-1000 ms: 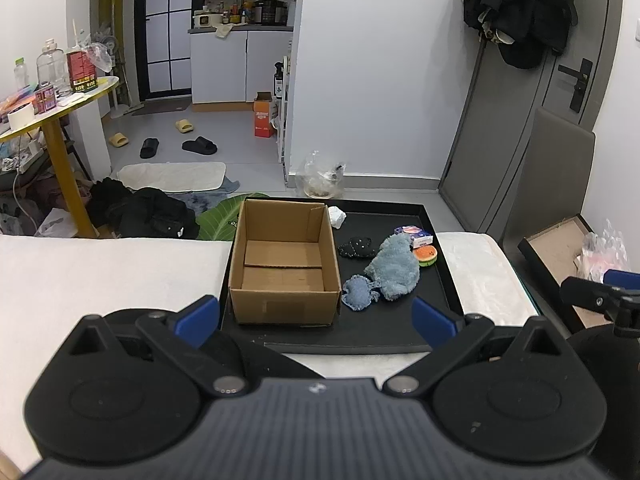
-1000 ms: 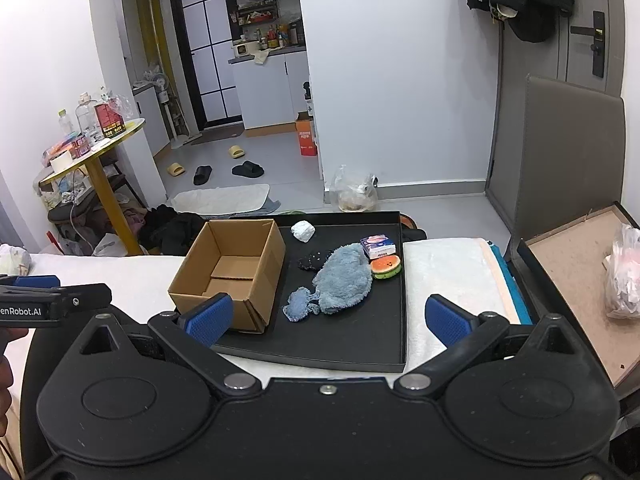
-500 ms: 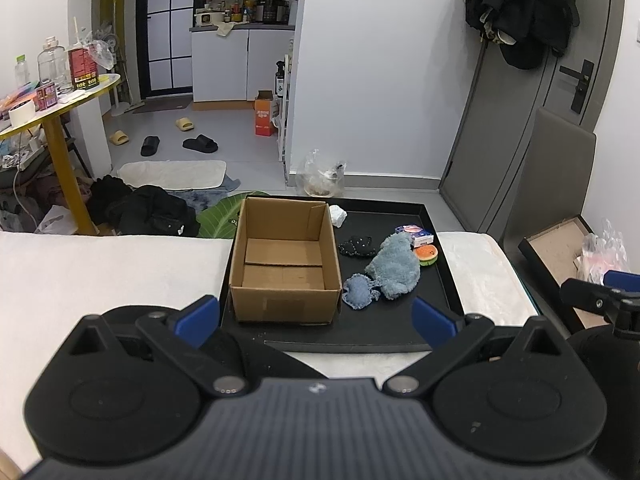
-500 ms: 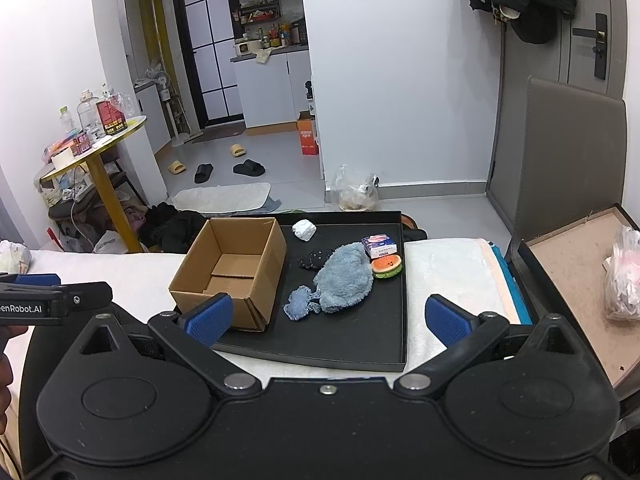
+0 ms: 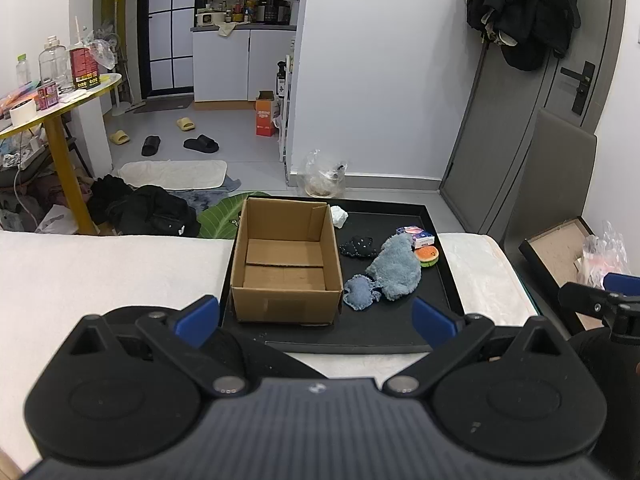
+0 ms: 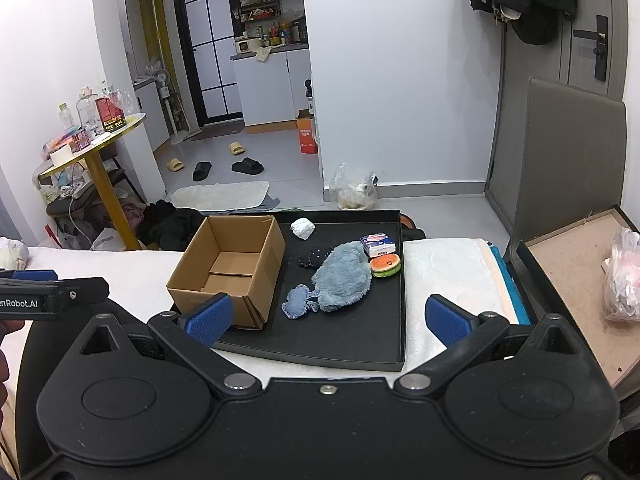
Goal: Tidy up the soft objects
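Left tongs (image 5: 316, 316) at bottom centre of the left wrist view, blue pads (image 5: 199, 316) spread wide, gripping nothing. Right tongs (image 6: 328, 318) likewise low in the right wrist view, pads (image 6: 444, 318) wide apart, empty. Beyond both, mid-frame: black tray (image 5: 444, 280) on a white bed (image 5: 100, 272). On the tray's left half, an open cardboard box (image 5: 286, 304) with nothing inside. Right of the box, a fluffy blue cloth (image 5: 396, 270) touching a smaller denim-blue piece (image 5: 360, 296) at its lower left. Above those, a dark speckled piece (image 5: 356, 246) and a white wad (image 5: 338, 216) near the tray's far edge. At the tray's right edge, a small carton (image 5: 418, 237) just beside a watermelon-patterned sponge (image 5: 427, 257).
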A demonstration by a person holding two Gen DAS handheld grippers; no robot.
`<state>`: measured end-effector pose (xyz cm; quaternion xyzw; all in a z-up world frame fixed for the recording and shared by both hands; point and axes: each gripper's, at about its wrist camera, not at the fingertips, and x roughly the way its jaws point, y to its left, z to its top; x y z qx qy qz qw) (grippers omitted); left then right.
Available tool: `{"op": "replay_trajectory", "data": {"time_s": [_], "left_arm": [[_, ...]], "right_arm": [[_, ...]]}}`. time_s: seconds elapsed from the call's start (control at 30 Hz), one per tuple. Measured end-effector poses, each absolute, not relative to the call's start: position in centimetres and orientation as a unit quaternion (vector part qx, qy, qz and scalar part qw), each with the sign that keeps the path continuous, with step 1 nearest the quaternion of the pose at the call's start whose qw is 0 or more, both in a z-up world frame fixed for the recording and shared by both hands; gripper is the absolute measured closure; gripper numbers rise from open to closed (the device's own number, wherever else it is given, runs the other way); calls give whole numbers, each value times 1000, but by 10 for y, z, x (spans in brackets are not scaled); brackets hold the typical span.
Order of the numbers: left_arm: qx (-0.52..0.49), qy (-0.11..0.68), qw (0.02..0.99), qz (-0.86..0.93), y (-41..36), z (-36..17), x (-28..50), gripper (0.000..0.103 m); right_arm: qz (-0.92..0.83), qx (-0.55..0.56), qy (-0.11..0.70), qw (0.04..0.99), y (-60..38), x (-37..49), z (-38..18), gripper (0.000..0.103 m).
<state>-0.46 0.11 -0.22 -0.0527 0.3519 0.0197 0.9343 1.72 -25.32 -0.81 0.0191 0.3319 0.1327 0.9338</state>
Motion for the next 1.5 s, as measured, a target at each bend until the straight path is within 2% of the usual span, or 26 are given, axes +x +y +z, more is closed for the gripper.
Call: {"op": "replay_trajectory", "data": {"time_s": [0.7, 1.5], "left_arm": [[-50, 351, 935, 25, 7, -5, 5, 1], [-67, 390, 917, 44, 52, -32, 91, 2]], "right_arm": [[135, 27, 334, 932, -252, 27, -14, 0], [135, 43, 373, 917, -220, 100, -49, 0]]}}
